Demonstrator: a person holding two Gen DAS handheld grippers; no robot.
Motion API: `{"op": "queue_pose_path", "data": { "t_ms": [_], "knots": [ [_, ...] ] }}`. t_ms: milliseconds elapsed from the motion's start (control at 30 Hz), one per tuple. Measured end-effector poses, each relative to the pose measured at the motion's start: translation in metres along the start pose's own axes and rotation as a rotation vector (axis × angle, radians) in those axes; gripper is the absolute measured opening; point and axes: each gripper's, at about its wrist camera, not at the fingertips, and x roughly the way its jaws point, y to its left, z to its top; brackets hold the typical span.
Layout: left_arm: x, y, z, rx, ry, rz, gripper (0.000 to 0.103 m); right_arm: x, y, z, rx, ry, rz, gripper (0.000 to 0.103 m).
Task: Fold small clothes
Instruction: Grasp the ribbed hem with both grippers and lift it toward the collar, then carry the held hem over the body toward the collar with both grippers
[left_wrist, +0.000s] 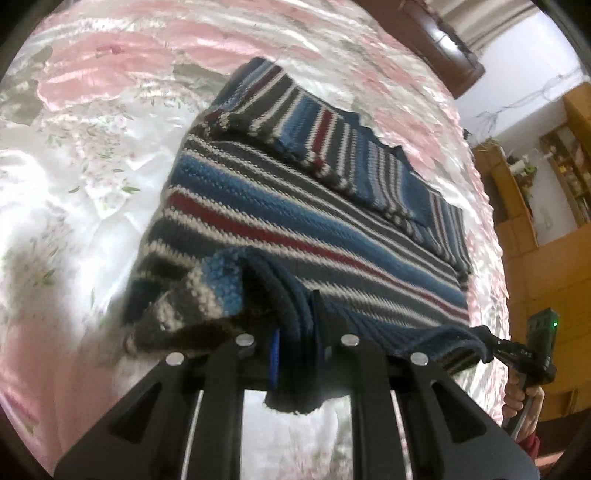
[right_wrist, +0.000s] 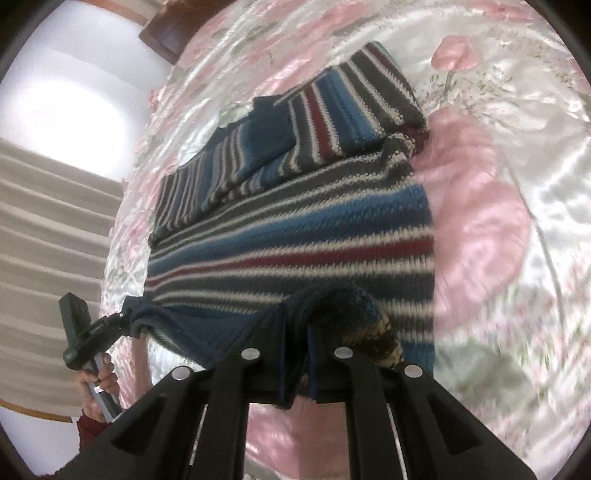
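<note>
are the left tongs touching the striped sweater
Touching. The left wrist view shows the left tongs shut on the striped sweater's navy hem, knit bunched between the fingers.

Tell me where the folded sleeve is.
In both views the sleeve lies across the sweater's far end on the bedspread, opposite the hem that both grippers hold.

Sweater (left_wrist: 280, 206) coarse matt knit; bedspread (left_wrist: 92, 155) glossy smooth satin.
</note>
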Motion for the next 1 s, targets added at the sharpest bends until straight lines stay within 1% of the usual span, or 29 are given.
{"op": "queue_pose_path", "data": {
  "t_ms": [67,233,367,433,467,500,533,567,600,633,667,733,767,833,900,1000],
  "knots": [
    [0.014,0.005,0.009,-0.026,0.016,0.002,0.012,0.009,-0.004,0.008,0.008,0.021,-0.005,0.009],
    [0.037,0.012,0.018,-0.035,0.04,0.021,0.013,0.026,-0.018,0.017,0.044,0.058,-0.016,0.01],
    [0.042,0.014,0.023,-0.039,0.058,0.018,0.017,0.03,-0.027,0.021,0.07,0.084,0.0,0.013],
    [0.04,0.017,0.025,-0.058,0.071,-0.005,0.019,0.026,-0.032,0.023,0.095,0.087,0.027,0.019],
    [0.037,0.018,0.026,-0.071,0.077,-0.015,0.026,0.021,-0.035,0.023,0.102,0.085,0.038,0.025],
    [0.033,0.019,0.027,-0.085,0.078,-0.025,0.038,0.015,-0.037,0.024,0.106,0.075,0.047,0.033],
    [0.023,0.02,0.028,-0.096,0.057,-0.033,0.048,0.006,-0.037,0.025,0.106,0.048,0.025,0.041],
    [0.009,0.02,0.03,-0.094,0.014,-0.023,0.062,-0.001,-0.038,0.026,0.1,0.029,0.005,0.055],
    [-0.003,0.02,0.032,-0.088,-0.023,-0.016,0.065,-0.012,-0.038,0.027,0.077,0.001,-0.027,0.057],
    [-0.015,0.019,0.032,-0.082,-0.053,-0.008,0.066,-0.019,-0.037,0.027,0.061,-0.012,-0.042,0.057],
    [-0.027,0.019,0.034,-0.07,-0.085,0.007,0.07,-0.027,-0.036,0.027,0.047,-0.023,-0.057,0.057],
    [-0.042,0.018,0.035,-0.044,-0.116,0.04,0.072,-0.038,-0.031,0.025,0.007,-0.032,-0.063,0.057],
    [-0.045,0.016,0.036,-0.024,-0.118,0.048,0.072,-0.042,-0.028,0.024,-0.02,-0.03,-0.068,0.059],
    [-0.045,0.01,0.035,0.032,-0.103,0.081,0.072,-0.045,-0.018,0.021,-0.085,-0.023,-0.108,0.061],
    [-0.039,0.004,0.034,0.087,-0.082,0.113,0.072,-0.042,-0.009,0.021,-0.13,-0.016,-0.13,0.062],
    [-0.022,-0.01,0.035,0.17,-0.038,0.133,0.072,-0.033,0.001,0.024,-0.171,-0.002,-0.146,0.067]
  ]
}}
